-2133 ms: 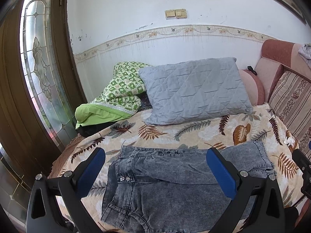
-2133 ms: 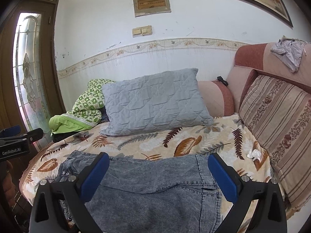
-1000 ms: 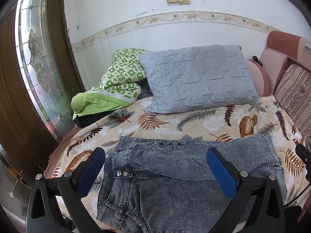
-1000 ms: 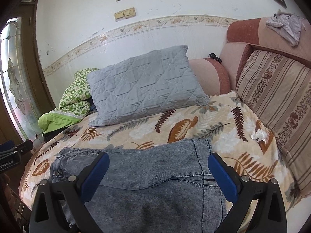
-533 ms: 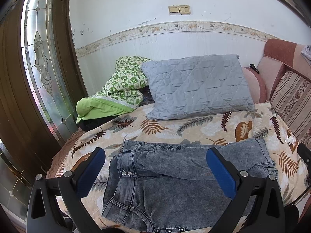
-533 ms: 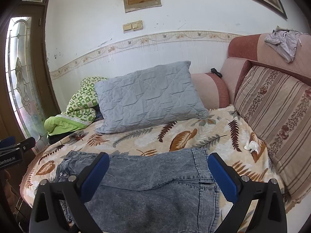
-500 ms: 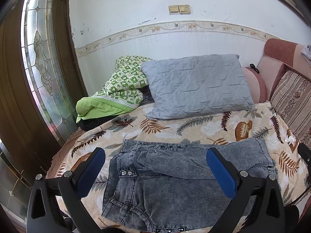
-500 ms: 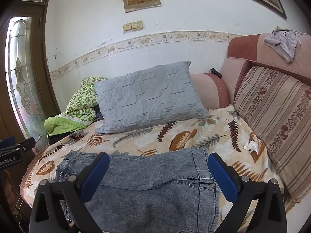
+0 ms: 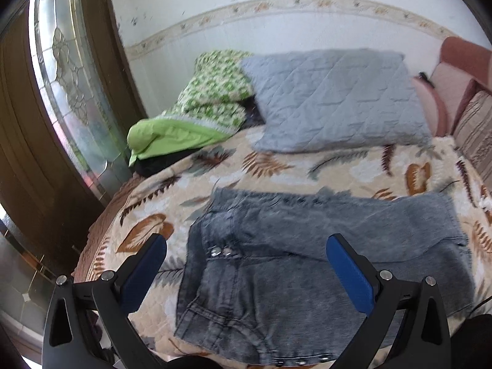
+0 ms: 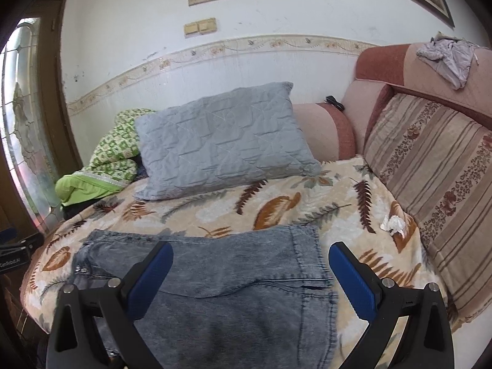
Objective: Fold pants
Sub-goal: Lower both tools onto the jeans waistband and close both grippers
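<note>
Grey acid-wash denim pants lie spread flat on the leaf-print bedspread, waist with metal buttons to the left, leg hems to the right. They also show in the right wrist view. My left gripper is open and empty, hovering above the waist side. My right gripper is open and empty, hovering above the hem side.
A grey quilted pillow and a green patterned blanket lie at the head of the bed. A striped cushion lines the right side, with a crumpled white tissue beside it. A wooden glazed door stands left.
The left gripper has tipped down and swung right, so the pants sit higher and nearer in its view. The right view barely changes. Both grippers stay open.
</note>
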The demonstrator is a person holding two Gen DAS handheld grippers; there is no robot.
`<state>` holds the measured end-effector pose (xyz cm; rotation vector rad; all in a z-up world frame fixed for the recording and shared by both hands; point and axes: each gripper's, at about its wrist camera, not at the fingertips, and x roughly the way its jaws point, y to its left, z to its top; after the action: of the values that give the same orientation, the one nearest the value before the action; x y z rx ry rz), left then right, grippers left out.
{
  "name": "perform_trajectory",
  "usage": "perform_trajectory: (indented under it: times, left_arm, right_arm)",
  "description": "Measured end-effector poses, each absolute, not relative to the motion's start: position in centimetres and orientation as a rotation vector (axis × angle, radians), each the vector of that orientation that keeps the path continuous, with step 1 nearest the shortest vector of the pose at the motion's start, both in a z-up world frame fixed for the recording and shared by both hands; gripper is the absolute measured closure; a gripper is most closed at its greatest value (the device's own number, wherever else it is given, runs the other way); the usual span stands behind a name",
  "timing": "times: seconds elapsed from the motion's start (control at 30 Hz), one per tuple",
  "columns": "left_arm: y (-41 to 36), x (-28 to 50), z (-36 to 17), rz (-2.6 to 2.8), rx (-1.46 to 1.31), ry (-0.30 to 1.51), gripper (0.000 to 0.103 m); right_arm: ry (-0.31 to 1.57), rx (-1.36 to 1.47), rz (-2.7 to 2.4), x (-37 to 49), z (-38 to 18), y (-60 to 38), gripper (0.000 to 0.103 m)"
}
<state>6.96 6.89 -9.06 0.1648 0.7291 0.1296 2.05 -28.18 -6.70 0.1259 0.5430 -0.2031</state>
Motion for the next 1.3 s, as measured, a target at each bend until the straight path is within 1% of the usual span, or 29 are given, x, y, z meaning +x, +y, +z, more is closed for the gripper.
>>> perform_trajectory:
  times: [0.17, 0.33, 0.5, 0.67, 0.83, 0.97, 1.13, 1.17, 1.2, 1.23, 1.27, 1.3]
  left_arm:
    - [11.2, 10.5, -12.7, 0.219, 0.149, 0.837, 0.000]
    - [14.3, 14.0, -15.1, 0.233, 0.123, 0.918, 0.000]
    - [17.1, 19.6, -17.3, 0.211, 0.091, 1.013, 0.000]
    - [20.3, 25.3, -18.8, 0.237, 0.029, 1.110, 0.000]
    - [21.9, 29.4, -19.8, 0.250, -0.042, 1.162, 0.000]
    - [21.3, 32.4, -21.1, 0.205, -0.121, 1.204, 0.000]
    - [19.9, 35.6, -24.4, 0.158, -0.191, 1.296, 0.000]
    - [19.4, 36.0, -25.0, 0.141, -0.204, 1.313, 0.003]
    - [19.1, 36.2, -25.6, 0.122, -0.220, 1.328, 0.015]
    - [18.7, 36.4, -26.3, 0.095, -0.244, 1.347, 0.024]
    - [18.4, 36.5, -26.8, 0.075, -0.262, 1.361, 0.039]
    - [18.0, 36.5, -27.0, 0.078, -0.253, 1.356, 0.040]
  right_arm:
    - [0.652, 0.184, -0.250, 5.0, -9.3, -33.2, 0.001]
    - [0.745, 0.212, -0.250, 9.7, -12.4, -36.9, 0.001]
    - [0.810, 0.329, -0.255, 14.6, -15.6, -40.3, 0.003]
    - [0.789, 0.457, -0.272, 17.2, -17.2, -41.9, 0.003]
    - [0.791, 0.447, -0.289, 19.7, -18.5, -42.3, 0.003]
    - [0.811, 0.445, -0.301, 20.7, -19.4, -43.4, 0.003]
    - [0.815, 0.452, -0.297, 21.3, -19.7, -44.4, 0.003]
    - [0.813, 0.456, -0.297, 21.3, -19.7, -44.7, 0.003]
    - [0.811, 0.471, -0.297, 21.4, -19.8, -45.1, 0.003]
    - [0.809, 0.490, -0.296, 21.6, -19.8, -45.5, 0.003]
    - [0.805, 0.515, -0.291, 21.7, -19.9, -46.0, 0.003]
    - [0.803, 0.539, -0.282, 21.9, -20.0, -46.4, 0.003]
